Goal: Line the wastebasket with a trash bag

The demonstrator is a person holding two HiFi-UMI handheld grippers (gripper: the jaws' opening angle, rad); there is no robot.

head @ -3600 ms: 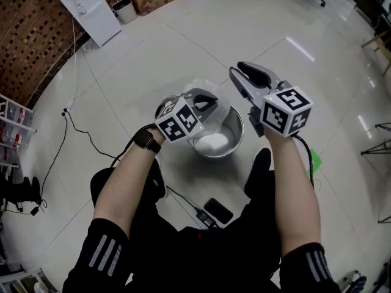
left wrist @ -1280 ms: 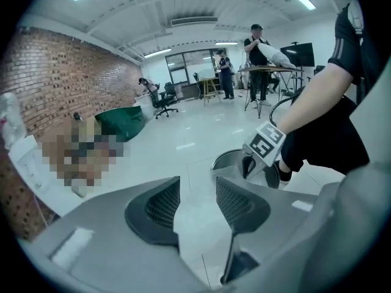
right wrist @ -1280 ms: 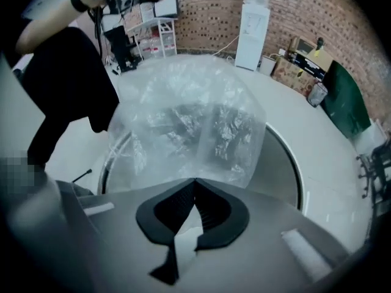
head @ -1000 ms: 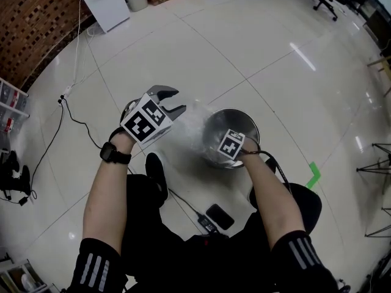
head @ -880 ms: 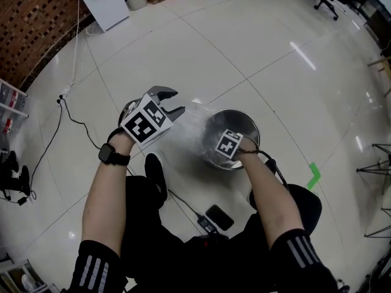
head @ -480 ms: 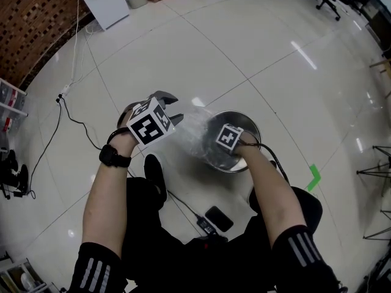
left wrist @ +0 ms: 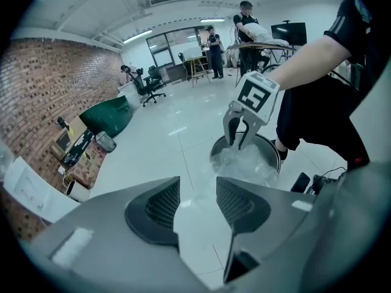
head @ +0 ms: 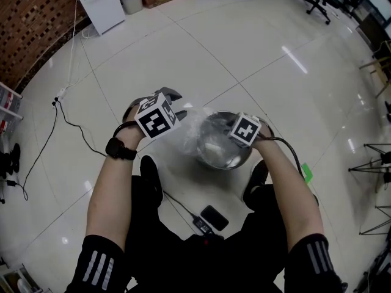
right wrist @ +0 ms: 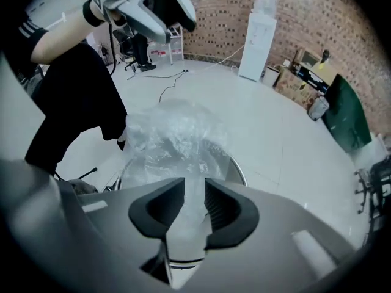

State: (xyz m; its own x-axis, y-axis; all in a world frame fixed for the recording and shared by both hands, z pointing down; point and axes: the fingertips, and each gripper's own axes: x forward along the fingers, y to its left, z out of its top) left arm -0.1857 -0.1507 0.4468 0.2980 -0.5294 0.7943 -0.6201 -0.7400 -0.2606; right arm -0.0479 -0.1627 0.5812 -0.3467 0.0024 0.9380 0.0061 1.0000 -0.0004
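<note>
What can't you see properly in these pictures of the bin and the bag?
Wastebasket bottom: head view, the crumpled clear trash bag covers it.
Its rim on the side nearest the left gripper: head view, the bag drapes over it.
Whether bag film lies between that gripper's pads: left gripper view, clear film against the white floor is too faint.
Flat dark thing on the floor: head view, too small to name.

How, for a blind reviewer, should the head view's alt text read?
A person works over a metal wastebasket with a clear trash bag bunched over its left rim. The left gripper is by the bag; the right gripper, jaws just opening with bag film between them, is above the right rim.
</note>
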